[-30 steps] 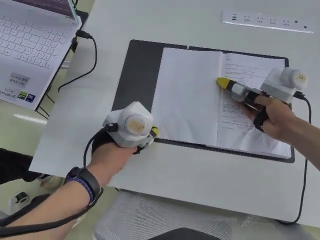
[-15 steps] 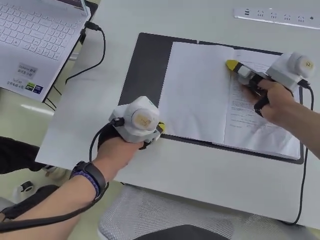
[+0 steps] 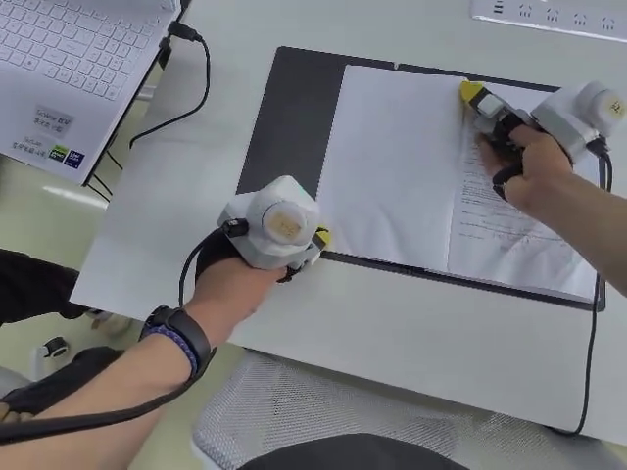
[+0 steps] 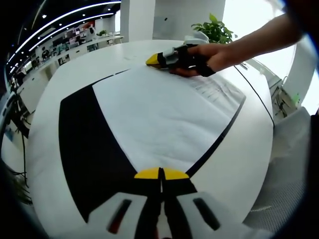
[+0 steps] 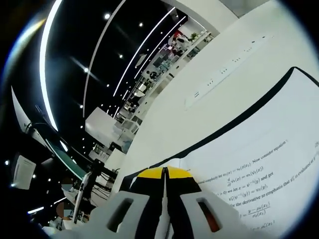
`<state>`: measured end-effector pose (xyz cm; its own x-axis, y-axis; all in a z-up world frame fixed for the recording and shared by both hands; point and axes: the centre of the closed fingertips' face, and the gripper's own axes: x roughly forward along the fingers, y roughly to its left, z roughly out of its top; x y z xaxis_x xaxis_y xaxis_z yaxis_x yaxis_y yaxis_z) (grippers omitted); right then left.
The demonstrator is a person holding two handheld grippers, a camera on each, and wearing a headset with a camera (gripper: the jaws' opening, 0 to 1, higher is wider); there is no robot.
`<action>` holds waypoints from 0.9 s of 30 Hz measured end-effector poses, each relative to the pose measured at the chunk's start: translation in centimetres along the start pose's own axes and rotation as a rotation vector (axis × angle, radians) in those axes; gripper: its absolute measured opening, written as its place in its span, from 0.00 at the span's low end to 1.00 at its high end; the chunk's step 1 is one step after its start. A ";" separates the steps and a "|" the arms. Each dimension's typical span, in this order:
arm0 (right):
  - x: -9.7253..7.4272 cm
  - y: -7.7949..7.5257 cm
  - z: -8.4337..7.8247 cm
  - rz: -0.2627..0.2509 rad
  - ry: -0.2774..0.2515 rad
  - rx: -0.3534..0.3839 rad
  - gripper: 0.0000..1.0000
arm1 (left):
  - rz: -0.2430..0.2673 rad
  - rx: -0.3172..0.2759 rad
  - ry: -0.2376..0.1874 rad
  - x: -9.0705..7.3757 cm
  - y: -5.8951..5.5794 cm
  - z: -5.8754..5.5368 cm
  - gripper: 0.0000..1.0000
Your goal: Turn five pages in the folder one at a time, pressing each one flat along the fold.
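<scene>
Overhead, laptop (image 3: 69, 69) beside folder (image 3: 284, 108), close-up views, left claw (image 4: 160, 174) closed, right claw (image 5: 163, 173) closed.

Left gripper (image 4: 161, 173): white shell, yellow tips, black behind them. Right gripper (image 3: 471, 91): same scheme. Folder (image 3: 284, 117) under the left tips is plain black. Blank page (image 3: 392, 157) ahead of the left tips is white and unmarked. Printed page (image 3: 509, 225) beneath the right gripper is white with lines of black print. Table (image 3: 196, 206) around both is white. Cable (image 3: 191, 83) beyond the left gripper is black. Wristband (image 3: 181, 338) behind it is dark blue-purple.
</scene>
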<state>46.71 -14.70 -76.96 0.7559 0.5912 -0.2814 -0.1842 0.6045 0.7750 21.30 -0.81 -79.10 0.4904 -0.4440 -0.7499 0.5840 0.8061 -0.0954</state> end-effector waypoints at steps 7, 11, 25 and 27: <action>0.8 -0.5 0.9 -0.025 -0.041 0.024 0.00 | -0.001 0.001 -0.011 0.0 0.0 0.0 0.00; 0.7 -0.4 0.7 0.003 -0.019 0.003 0.00 | 0.000 -0.005 -0.009 0.0 0.0 0.1 0.00; -2.3 0.8 -2.6 0.096 0.125 -0.111 0.00 | 0.009 -0.011 -0.012 0.0 0.0 0.0 0.00; -2.6 0.7 -2.8 0.102 0.129 -0.112 0.00 | 0.009 -0.011 -0.012 0.0 0.1 0.0 0.00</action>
<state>42.82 -14.30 -77.27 0.6441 0.7115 -0.2809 -0.3300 0.5897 0.7371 21.32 -0.73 -79.10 0.5034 -0.4418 -0.7425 0.5727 0.8141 -0.0962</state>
